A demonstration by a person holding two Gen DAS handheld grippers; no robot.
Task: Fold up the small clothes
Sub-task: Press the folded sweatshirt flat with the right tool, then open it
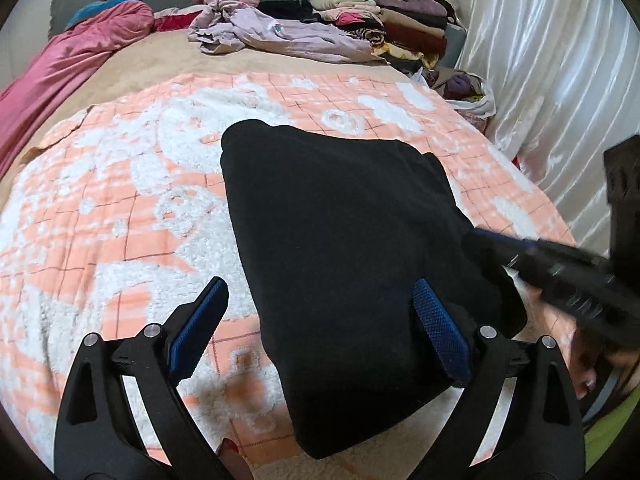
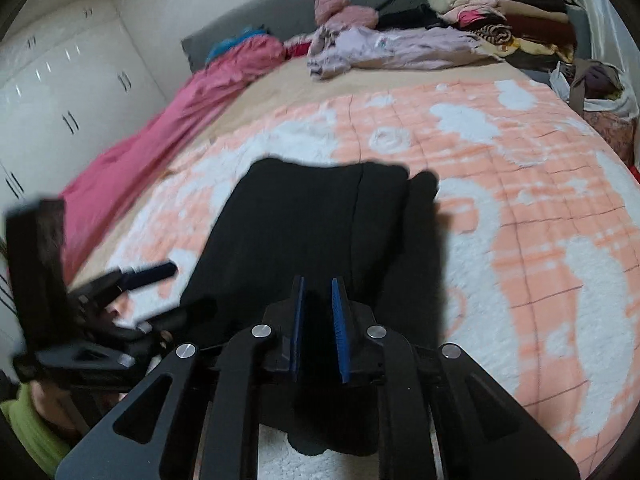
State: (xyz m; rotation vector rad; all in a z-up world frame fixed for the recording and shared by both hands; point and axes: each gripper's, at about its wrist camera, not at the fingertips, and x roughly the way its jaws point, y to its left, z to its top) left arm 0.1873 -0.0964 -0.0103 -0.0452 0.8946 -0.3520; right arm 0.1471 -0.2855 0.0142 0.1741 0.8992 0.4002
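Note:
A black garment point(image 1: 340, 248), folded into a thick rectangle, lies on the orange and white blanket point(image 1: 120, 200). My left gripper point(image 1: 320, 312) is open wide over its near end. One of its fingers point(image 1: 440, 328) is above the cloth and the other is above the blanket, with nothing gripped. My right gripper point(image 1: 484, 240) comes in blurred from the right, its tip at the garment's right edge. In the right wrist view the right gripper point(image 2: 319, 316) hovers over the black garment point(image 2: 304, 232), jaws a narrow gap apart and no cloth visibly pinched. The left gripper point(image 2: 172, 286) is blurred at the left.
At the head of the bed are a stack of folded clothes point(image 1: 384, 12), a crumpled lilac garment point(image 1: 280, 32) and a pink duvet point(image 1: 60, 76) along the left side. A white curtain point(image 1: 540, 60) and a full bag point(image 1: 468, 88) line the right. White wardrobes point(image 2: 52, 80) stand at the left.

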